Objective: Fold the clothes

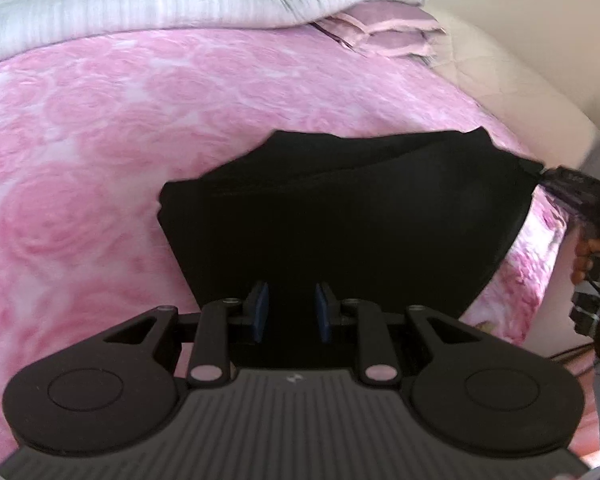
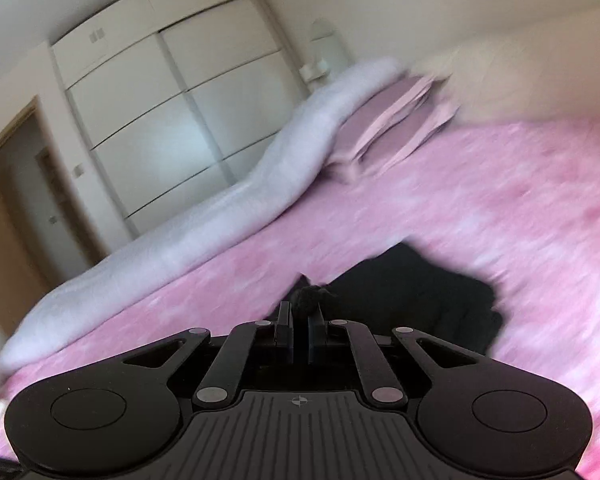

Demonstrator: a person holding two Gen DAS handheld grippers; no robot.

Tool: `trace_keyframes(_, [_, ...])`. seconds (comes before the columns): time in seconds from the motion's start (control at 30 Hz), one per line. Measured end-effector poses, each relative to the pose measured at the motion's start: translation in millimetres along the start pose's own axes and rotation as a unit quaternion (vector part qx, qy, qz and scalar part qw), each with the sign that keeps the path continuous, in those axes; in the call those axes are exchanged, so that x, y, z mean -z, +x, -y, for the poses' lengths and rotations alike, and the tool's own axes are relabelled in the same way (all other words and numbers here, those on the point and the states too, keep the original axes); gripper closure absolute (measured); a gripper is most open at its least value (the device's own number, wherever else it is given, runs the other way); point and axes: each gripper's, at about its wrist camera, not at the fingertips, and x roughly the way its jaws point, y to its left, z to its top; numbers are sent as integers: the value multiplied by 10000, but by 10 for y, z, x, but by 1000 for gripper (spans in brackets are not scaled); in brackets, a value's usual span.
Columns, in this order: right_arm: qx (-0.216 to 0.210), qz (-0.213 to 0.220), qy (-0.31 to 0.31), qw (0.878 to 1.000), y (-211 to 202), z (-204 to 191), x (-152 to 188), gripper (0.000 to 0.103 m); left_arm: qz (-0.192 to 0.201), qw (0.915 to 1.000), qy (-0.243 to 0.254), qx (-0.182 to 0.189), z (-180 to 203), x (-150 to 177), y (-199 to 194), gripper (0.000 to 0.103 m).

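**Black garment stretched between two grippers over the pink bed**

The pink rose-patterned bedspread (image 1: 100, 128) fills the ground ahead of both grippers and serves as the folding surface. At its far side lies a white ribbed blanket (image 1: 148, 4), with folded mauve pillowcases (image 1: 384, 32) tucked beside it, well clear of the work.

The black cloth garment (image 1: 340, 208) lies directly in front of the left gripper (image 1: 292, 312) and spreads away from it and to its right. Its long axis runs crosswise to that gripper, and the right-hand corner is drawn to a point where the right gripper (image 2: 299, 320) pinches it, probably to keep the edge taut for a fold.

In the right wrist view the right gripper's jaws are clenched on a bunched tuft of the black fabric, the rest of the garment trailing ahead and to its right.

The left gripper's blue pads (image 1: 260, 308) stand apart over dark fabric; whether they grip it cannot be told.
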Motion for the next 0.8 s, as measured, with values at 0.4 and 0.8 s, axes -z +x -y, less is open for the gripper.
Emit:
trace_keyframes(0.4, [21, 185, -78, 9998, 109, 384, -234, 98, -155, 9996, 206, 112, 197, -102, 244, 83])
trace_keyframes(0.8, [423, -95, 185, 9989, 468, 908, -154, 98, -303, 9991, 256, 147, 324, 17, 399, 83])
